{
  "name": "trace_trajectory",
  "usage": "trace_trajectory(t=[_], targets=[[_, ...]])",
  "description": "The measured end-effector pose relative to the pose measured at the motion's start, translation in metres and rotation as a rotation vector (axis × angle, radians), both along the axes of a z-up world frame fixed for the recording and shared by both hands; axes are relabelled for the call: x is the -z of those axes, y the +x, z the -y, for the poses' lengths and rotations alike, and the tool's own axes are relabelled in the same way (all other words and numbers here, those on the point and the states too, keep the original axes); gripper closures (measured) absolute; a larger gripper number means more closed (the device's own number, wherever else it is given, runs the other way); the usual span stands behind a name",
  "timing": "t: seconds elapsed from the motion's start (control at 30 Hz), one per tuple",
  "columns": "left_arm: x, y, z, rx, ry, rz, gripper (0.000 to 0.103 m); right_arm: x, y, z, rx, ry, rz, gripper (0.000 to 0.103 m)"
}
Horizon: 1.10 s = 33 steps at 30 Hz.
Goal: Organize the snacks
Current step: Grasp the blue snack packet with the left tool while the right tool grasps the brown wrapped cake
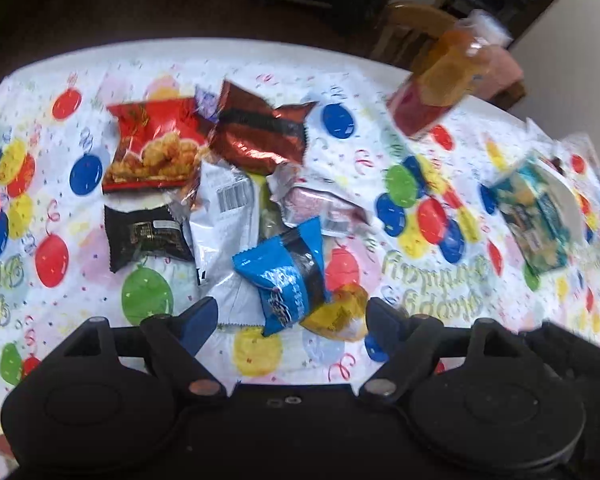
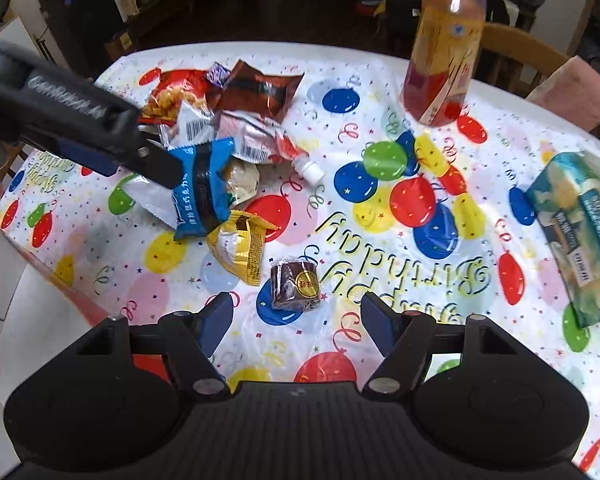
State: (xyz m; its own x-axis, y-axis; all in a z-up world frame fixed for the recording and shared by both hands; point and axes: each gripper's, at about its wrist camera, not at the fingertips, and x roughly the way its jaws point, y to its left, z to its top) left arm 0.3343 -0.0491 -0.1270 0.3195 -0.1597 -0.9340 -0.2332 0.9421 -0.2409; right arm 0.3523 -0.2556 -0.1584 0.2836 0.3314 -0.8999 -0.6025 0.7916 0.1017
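Note:
My left gripper (image 1: 292,318) is open low over the table, with a blue snack packet (image 1: 288,280) and a yellow packet (image 1: 336,312) lying just beyond its fingertips. In the right wrist view one of its black fingers (image 2: 156,164) touches the blue packet (image 2: 204,188). My right gripper (image 2: 298,318) is open, and a small brown wrapped sweet (image 2: 296,286) sits just ahead of its gap. Behind lies a pile: a red packet (image 1: 152,148), a dark red foil packet (image 1: 260,128), a black packet (image 1: 144,236), a white packet (image 1: 224,216) and a pink pouch (image 1: 316,204).
A bottle of orange drink (image 2: 444,52) stands at the back right of the balloon tablecloth (image 2: 380,200). A teal packet (image 2: 580,232) lies at the right edge. A white box (image 2: 4,280) is at the left, and a wooden chair (image 2: 520,48) stands behind the table.

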Motion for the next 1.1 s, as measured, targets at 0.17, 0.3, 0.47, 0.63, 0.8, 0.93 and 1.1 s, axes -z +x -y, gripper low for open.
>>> trace_trajectory(t=[0.17, 0.3, 0.47, 0.63, 0.8, 0.93, 1.1], targets=[[0.015, 0.017, 0.006, -0.032, -0.005, -0.032, 0.023, 0.015, 0.006, -0.005, -0.016, 0.001, -0.022, 0.032], [0.024, 0.024, 0.013, -0.048, 0.008, -0.049, 0.025, 0.027, 0.013, -0.007, -0.014, -0.003, -0.032, 0.037], [0.033, 0.028, 0.016, -0.061, 0.026, -0.064, 0.031, 0.034, 0.021, -0.010, 0.001, 0.021, -0.052, 0.042], [0.036, 0.032, 0.015, -0.077, 0.035, -0.065, 0.036, 0.042, 0.022, -0.016, 0.004, 0.007, -0.052, 0.049], [0.039, 0.032, 0.011, -0.085, 0.026, -0.070, 0.050, 0.044, 0.024, -0.016, 0.017, 0.009, -0.050, 0.063], [0.039, 0.029, 0.008, -0.091, 0.011, -0.066, 0.055, 0.044, 0.024, -0.015, 0.028, 0.006, -0.051, 0.068], [0.037, 0.024, 0.003, -0.097, -0.001, -0.057, 0.060, 0.040, 0.020, -0.014, 0.047, 0.012, -0.045, 0.069]])
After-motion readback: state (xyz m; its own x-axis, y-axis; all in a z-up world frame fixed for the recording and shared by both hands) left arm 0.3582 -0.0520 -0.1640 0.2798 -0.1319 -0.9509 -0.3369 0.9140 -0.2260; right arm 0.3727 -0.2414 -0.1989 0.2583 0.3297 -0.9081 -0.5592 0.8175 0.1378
